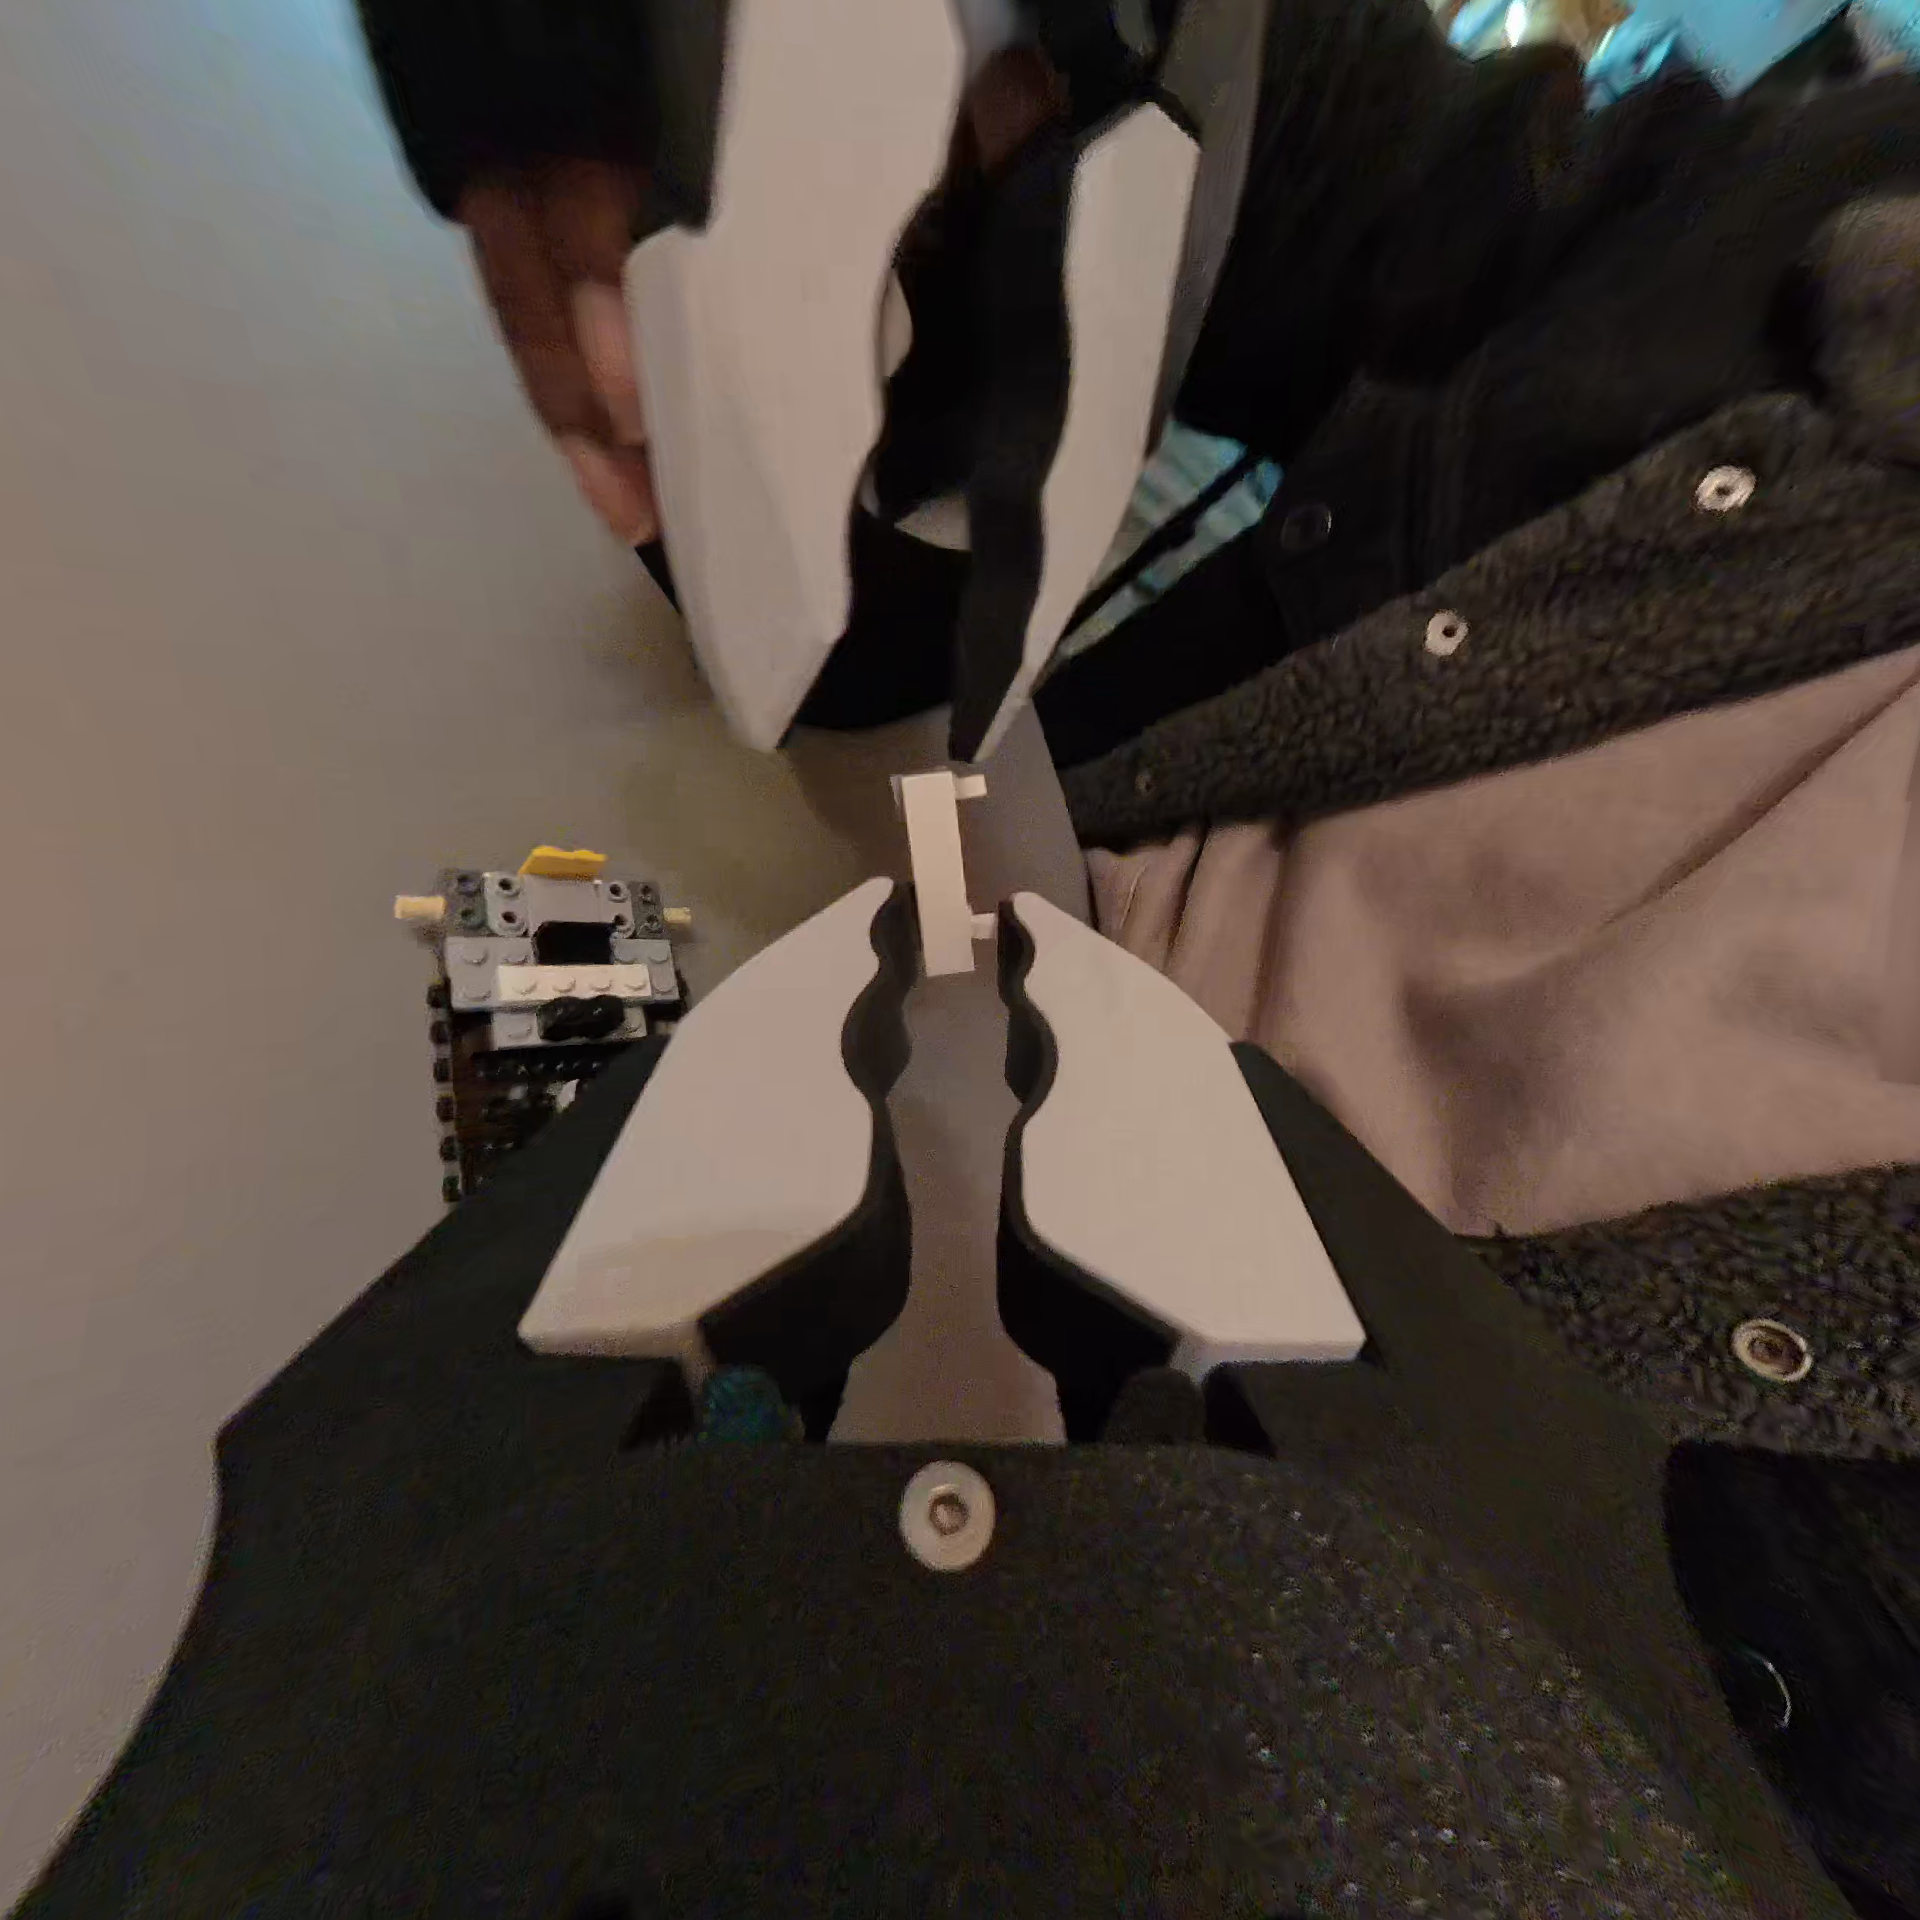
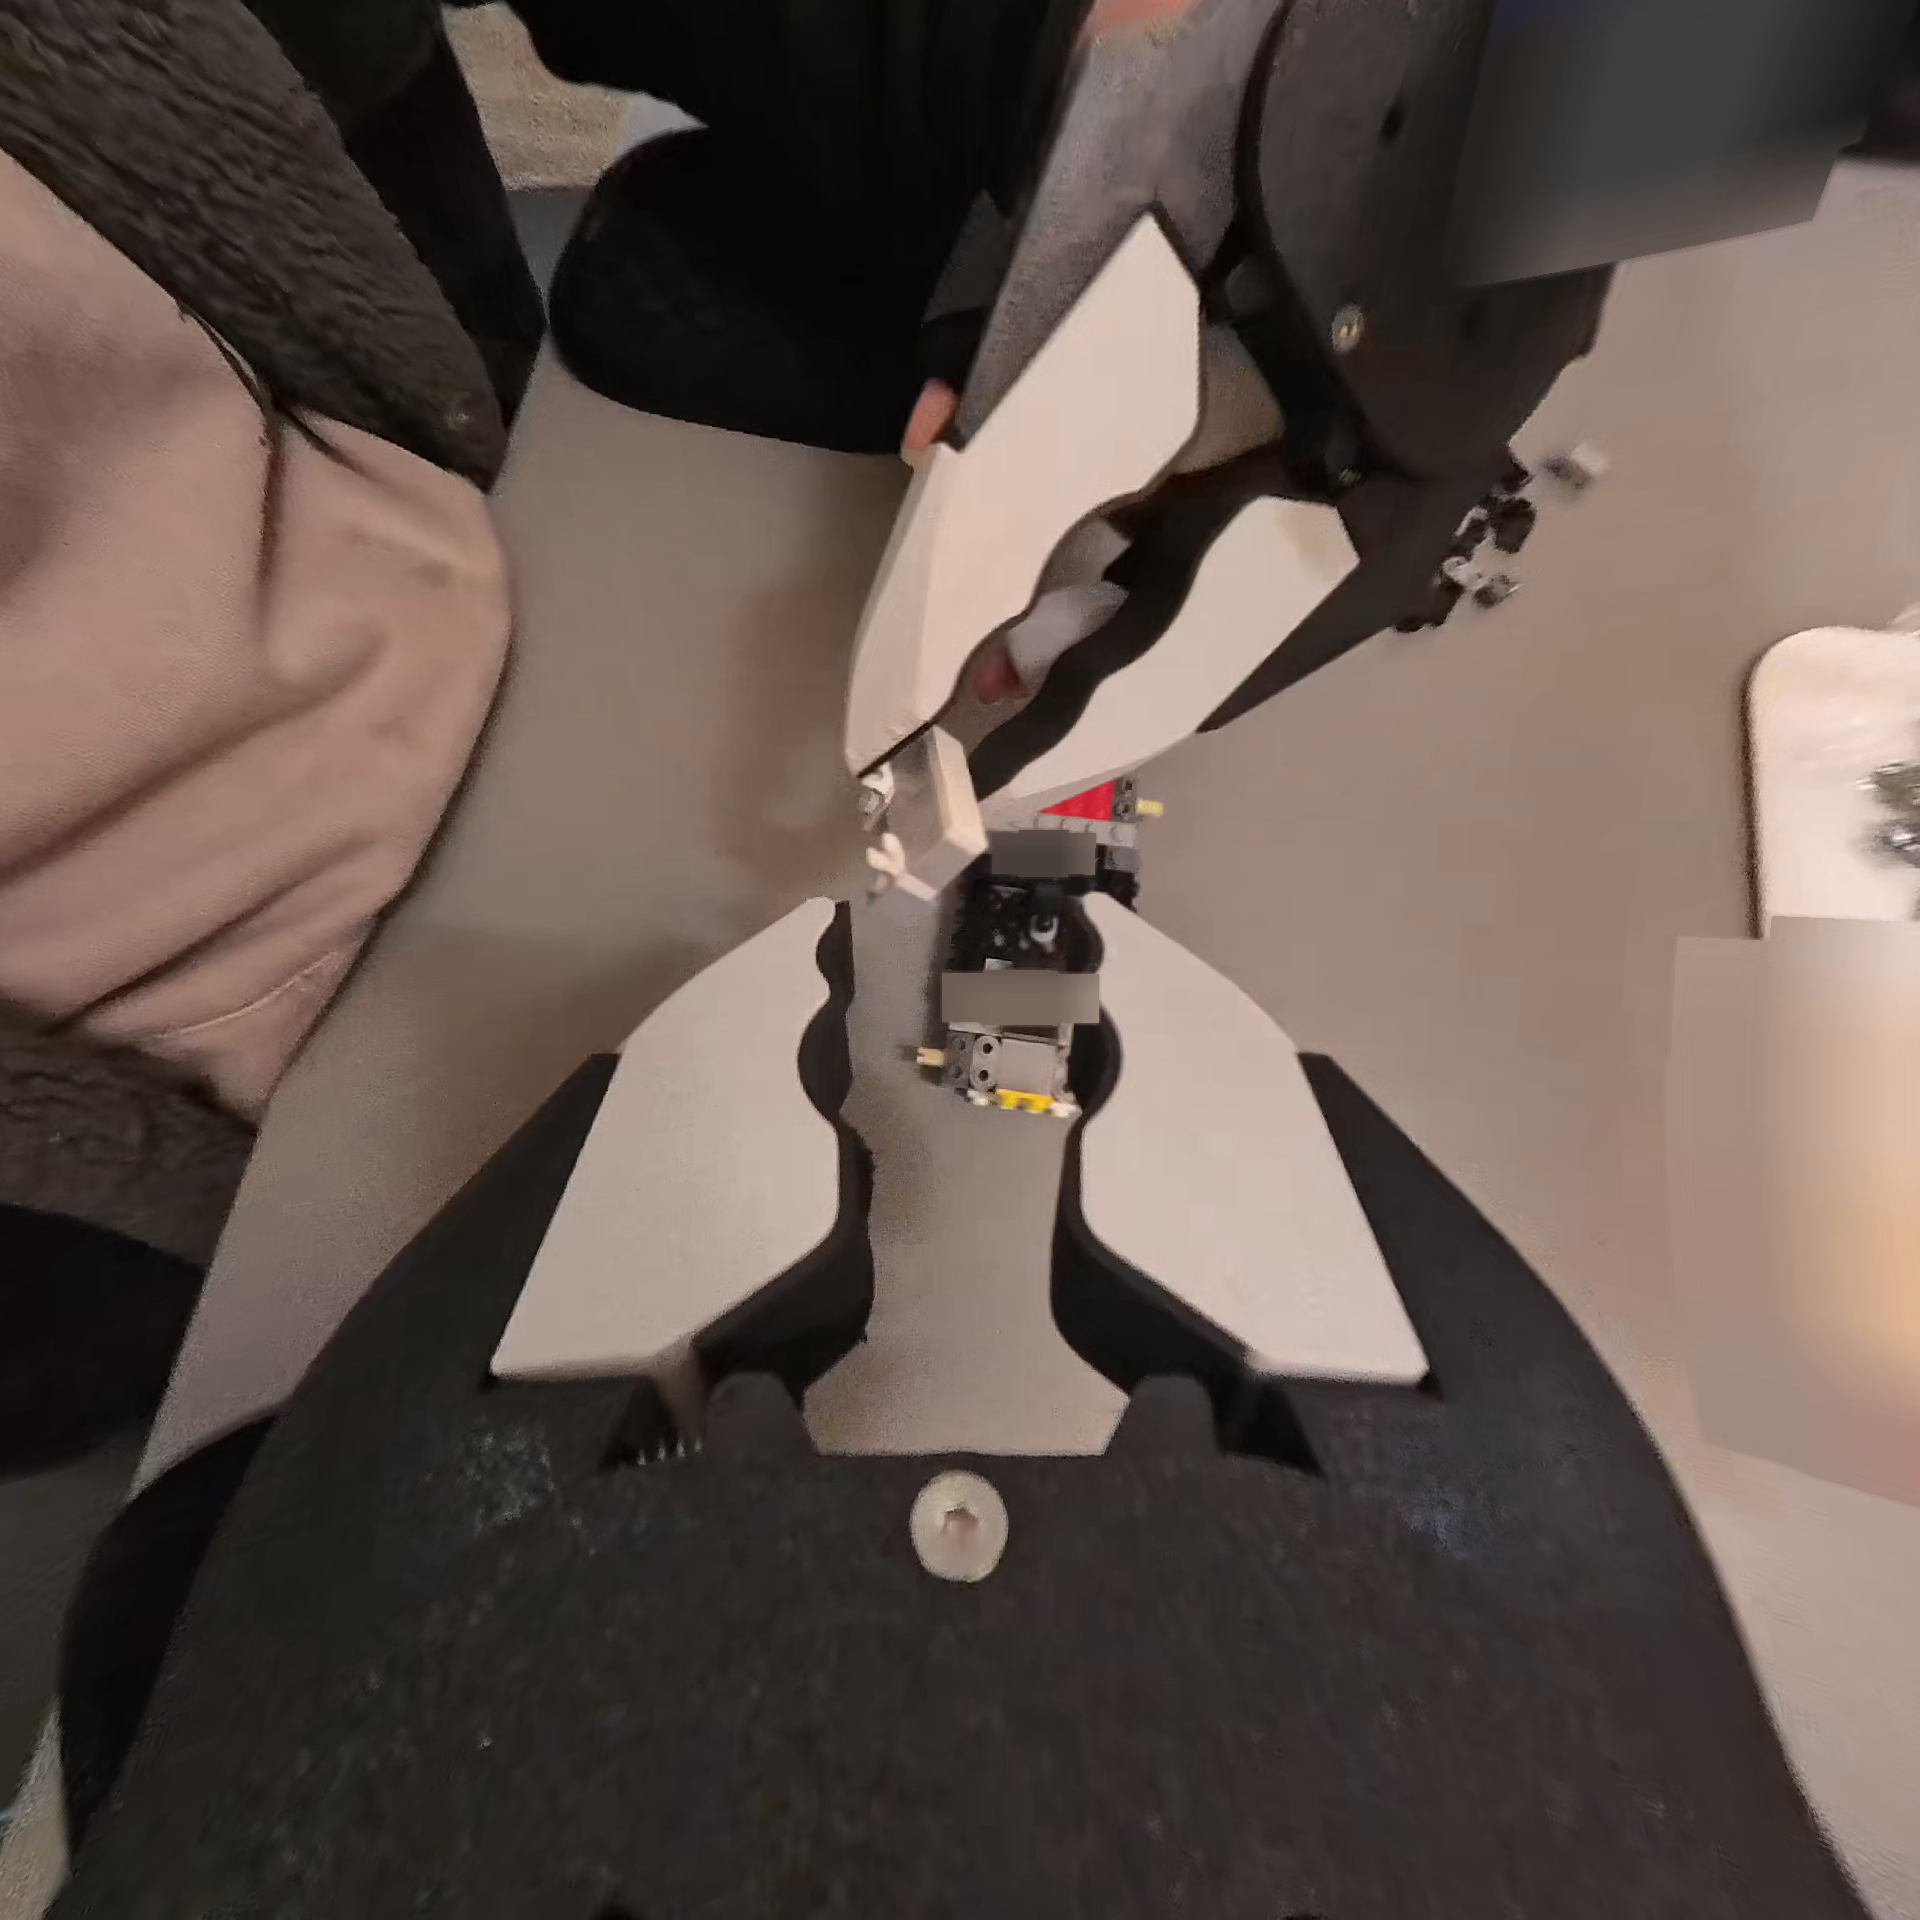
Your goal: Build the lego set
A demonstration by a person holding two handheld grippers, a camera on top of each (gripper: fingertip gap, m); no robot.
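Note:
My left gripper [image 1: 948,902] is shut on a white lego piece [image 1: 940,883] with small side pins, holding it upright above the table. In the right wrist view the left gripper [image 2: 920,790] reaches in from the upper right with the white piece [image 2: 951,816] at its tips. My right gripper [image 2: 971,914] is open and empty, just below the piece. In the left wrist view it [image 1: 873,743] hangs open just above the piece. The part-built grey and black lego model [image 1: 561,987] with a yellow part stands on the table; it also shows between my right fingers [image 2: 1023,977].
Several loose small lego parts [image 2: 1486,540] lie at the far right of the pale table [image 2: 1403,831]. A white tray [image 2: 1787,748] holding more parts sits at the right edge. A person in a dark fleece jacket [image 1: 1558,644] and beige garment [image 1: 1507,935] sits close by. Both grippers' tips are close together, under 4 cm apart.

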